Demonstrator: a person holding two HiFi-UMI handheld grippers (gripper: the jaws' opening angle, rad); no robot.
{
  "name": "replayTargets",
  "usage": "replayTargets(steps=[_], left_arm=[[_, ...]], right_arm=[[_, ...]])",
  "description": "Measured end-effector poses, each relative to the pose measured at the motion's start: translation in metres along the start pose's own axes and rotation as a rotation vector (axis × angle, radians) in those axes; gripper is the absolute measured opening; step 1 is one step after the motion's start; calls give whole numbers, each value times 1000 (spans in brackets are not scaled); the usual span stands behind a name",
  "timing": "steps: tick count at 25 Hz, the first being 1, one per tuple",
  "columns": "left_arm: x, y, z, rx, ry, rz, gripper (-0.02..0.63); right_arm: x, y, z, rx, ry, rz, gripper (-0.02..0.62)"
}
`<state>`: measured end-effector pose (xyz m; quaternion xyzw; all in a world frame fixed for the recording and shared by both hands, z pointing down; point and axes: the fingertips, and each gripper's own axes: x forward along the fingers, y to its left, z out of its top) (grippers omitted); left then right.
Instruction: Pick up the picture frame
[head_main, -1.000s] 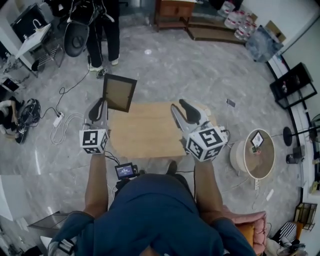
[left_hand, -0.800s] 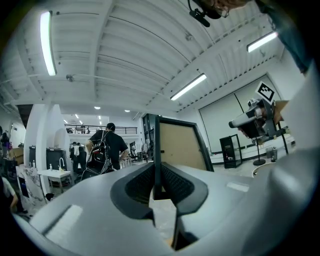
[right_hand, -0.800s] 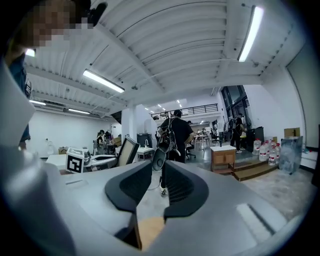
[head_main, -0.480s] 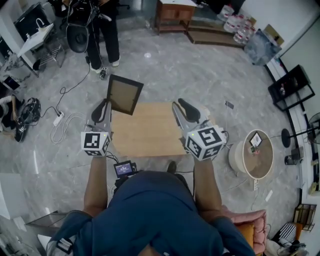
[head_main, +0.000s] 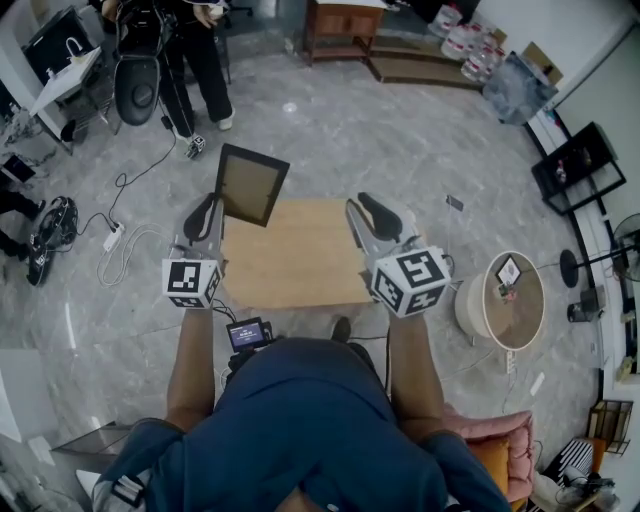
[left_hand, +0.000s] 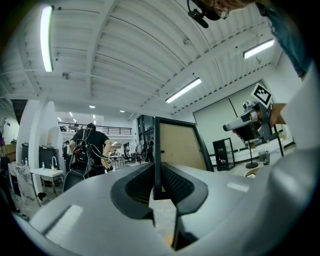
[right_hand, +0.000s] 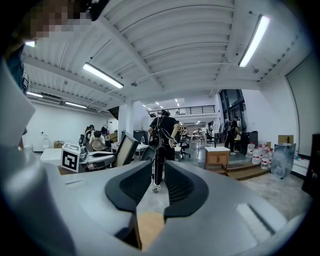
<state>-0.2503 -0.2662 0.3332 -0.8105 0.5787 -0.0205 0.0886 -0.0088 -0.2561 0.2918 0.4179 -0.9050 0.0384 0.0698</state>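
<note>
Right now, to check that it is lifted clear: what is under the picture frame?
The picture frame, clamped edge-on in the left gripper, hangs over the wooden table's far corner and the grey floor. That corner is covered by it.

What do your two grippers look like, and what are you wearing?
The left gripper and right gripper are light grey with black ribbed pads. Each carries a white cube printed with black square markers. The person wears a dark blue shirt, forearms uncovered.
</note>
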Motion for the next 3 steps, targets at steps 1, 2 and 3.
replayTargets(steps=[1, 2, 3], left_arm=[[1, -1, 0, -1, 1, -2, 43], [2, -2, -1, -3, 1, -3, 43], [3, -2, -1, -4, 1, -5, 43]], right_arm=[[-1, -1, 0, 0, 0, -2, 91], [-1, -3, 0, 0, 0, -5, 91], [-2, -4, 0, 0, 0, -7, 91]])
